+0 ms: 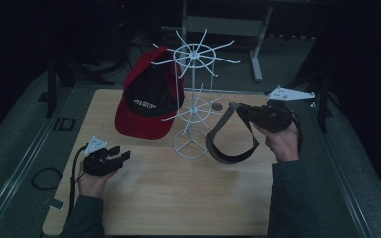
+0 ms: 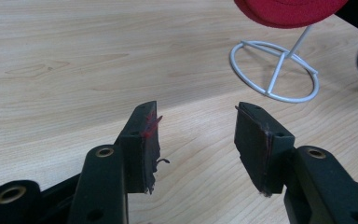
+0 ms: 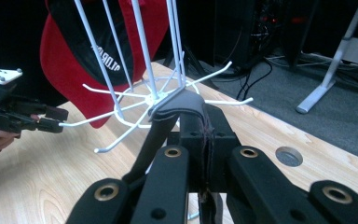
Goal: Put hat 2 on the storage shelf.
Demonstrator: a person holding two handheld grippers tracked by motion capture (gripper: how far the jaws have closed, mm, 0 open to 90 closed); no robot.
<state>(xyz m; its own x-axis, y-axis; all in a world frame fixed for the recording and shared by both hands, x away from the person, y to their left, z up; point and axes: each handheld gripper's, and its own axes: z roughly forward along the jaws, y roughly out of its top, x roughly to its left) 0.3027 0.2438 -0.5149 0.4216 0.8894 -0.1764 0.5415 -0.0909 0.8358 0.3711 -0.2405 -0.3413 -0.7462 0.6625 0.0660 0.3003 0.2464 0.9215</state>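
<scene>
Here the strap (image 1: 230, 144) is held clenched by the right gripper (image 1: 243, 113), with the rack (image 1: 193, 99) at nine o'clock; the left gripper (image 1: 121, 155) is kept released.

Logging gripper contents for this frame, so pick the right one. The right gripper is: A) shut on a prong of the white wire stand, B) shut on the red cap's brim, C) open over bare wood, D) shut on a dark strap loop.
D: the right gripper has its jaws closed on the dark strap loop, beside the white wire stand.
</scene>
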